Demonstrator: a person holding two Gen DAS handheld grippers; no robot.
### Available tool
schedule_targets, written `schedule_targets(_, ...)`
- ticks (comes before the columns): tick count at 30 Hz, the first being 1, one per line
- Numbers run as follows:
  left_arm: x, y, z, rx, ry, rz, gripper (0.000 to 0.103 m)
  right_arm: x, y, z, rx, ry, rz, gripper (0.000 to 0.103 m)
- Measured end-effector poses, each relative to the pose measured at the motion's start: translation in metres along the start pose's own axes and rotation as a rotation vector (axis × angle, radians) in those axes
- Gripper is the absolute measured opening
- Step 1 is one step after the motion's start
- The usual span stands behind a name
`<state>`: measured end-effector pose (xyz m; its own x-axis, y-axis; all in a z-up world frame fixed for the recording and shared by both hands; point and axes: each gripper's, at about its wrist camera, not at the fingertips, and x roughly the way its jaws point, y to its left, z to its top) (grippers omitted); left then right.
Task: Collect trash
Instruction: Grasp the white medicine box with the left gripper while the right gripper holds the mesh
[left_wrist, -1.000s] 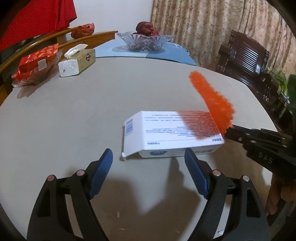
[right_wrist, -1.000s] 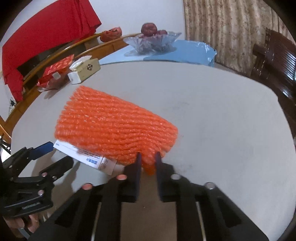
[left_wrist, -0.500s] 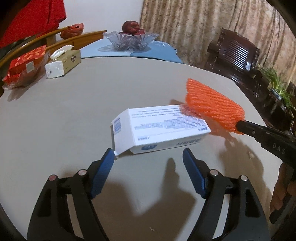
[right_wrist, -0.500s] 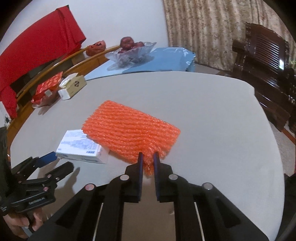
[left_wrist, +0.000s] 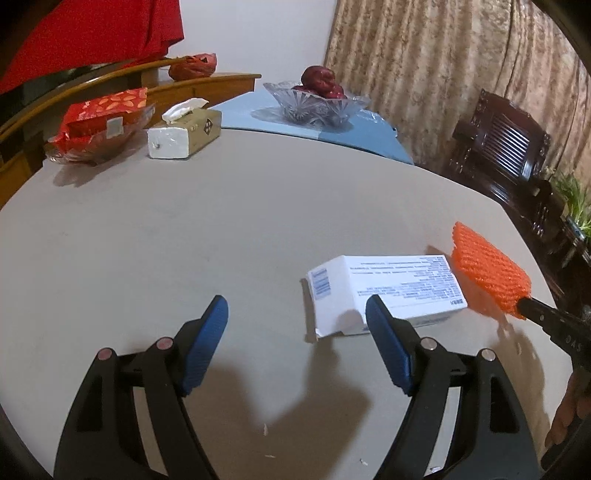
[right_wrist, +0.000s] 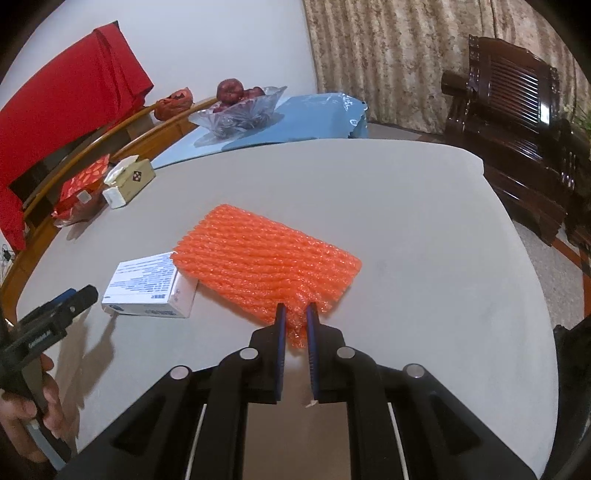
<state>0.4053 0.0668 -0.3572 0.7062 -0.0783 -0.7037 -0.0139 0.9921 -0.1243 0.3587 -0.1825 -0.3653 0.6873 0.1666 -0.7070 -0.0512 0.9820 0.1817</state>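
Note:
An orange foam net (right_wrist: 266, 266) is pinched at its near edge by my right gripper (right_wrist: 294, 314), which is shut on it and holds it above the grey table (right_wrist: 424, 229). The net also shows at the right of the left wrist view (left_wrist: 487, 269). A white printed carton (left_wrist: 384, 291) lies on the table, one end flap open; it also shows in the right wrist view (right_wrist: 147, 286). My left gripper (left_wrist: 295, 332) is open and empty, low over the table, its right finger just in front of the carton.
A tissue box (left_wrist: 184, 133), a red snack packet (left_wrist: 99, 122) and a glass fruit bowl (left_wrist: 317, 99) on a blue mat (left_wrist: 351, 133) stand at the table's far side. A dark wooden chair (right_wrist: 517, 122) stands to the right. Curved wooden chair backs (left_wrist: 122, 74) line the far left.
My right gripper has drawn the orange net back and to the right, off the carton. The left gripper has shifted left, so the carton now lies to the right of its gap.

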Motion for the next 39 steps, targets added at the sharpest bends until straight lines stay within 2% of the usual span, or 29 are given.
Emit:
schedule_targets(7,0.021,-0.018,0.008,0.043,0.034,-0.017,0.077,-0.001,0.005,-0.002,-0.004,0.003,0.006,0.011)
schedule_targets(10,0.026,-0.021,0.008,0.033,0.051,-0.047,0.076,-0.002,0.006,-0.003,-0.003,0.002,0.004,0.011)
schedule_targets(13,0.028,-0.023,0.005,0.010,0.076,-0.109,0.074,-0.004,0.002,-0.003,0.003,-0.002,-0.007,0.011)
schedule_targets(19,0.028,-0.034,-0.001,0.059,0.087,-0.165,0.072,-0.009,-0.004,-0.003,0.022,-0.008,-0.013,0.011)
schedule_targets(24,0.025,-0.043,-0.006,0.075,0.108,-0.173,0.070,-0.011,-0.007,-0.004,0.026,-0.008,-0.009,0.011)
schedule_targets(26,0.023,-0.052,-0.014,0.118,0.126,-0.166,0.068,-0.012,-0.007,-0.004,0.027,-0.009,-0.011,0.011)
schedule_targets(27,0.024,-0.056,-0.018,0.133,0.140,-0.162,0.063,-0.014,-0.007,-0.004,0.029,-0.012,-0.012,0.011)
schedule_targets(29,0.020,-0.061,-0.030,0.167,0.145,-0.148,0.062,-0.017,-0.009,-0.003,0.032,-0.017,-0.013,0.011)
schedule_targets(31,0.014,-0.061,-0.033,0.161,0.151,-0.171,0.062,-0.021,-0.011,-0.003,0.036,-0.019,-0.016,0.011)
schedule_targets(35,0.004,-0.059,-0.041,0.146,0.144,-0.184,0.062,-0.028,-0.012,-0.004,0.039,-0.023,-0.013,0.011)
schedule_targets(38,-0.002,-0.052,-0.038,0.119,0.109,-0.163,0.064,-0.029,-0.011,-0.003,0.035,-0.026,-0.010,0.011)
schedule_targets(39,-0.004,-0.050,-0.036,0.112,0.096,-0.159,0.069,-0.029,-0.010,-0.003,0.036,-0.025,-0.008,0.011)
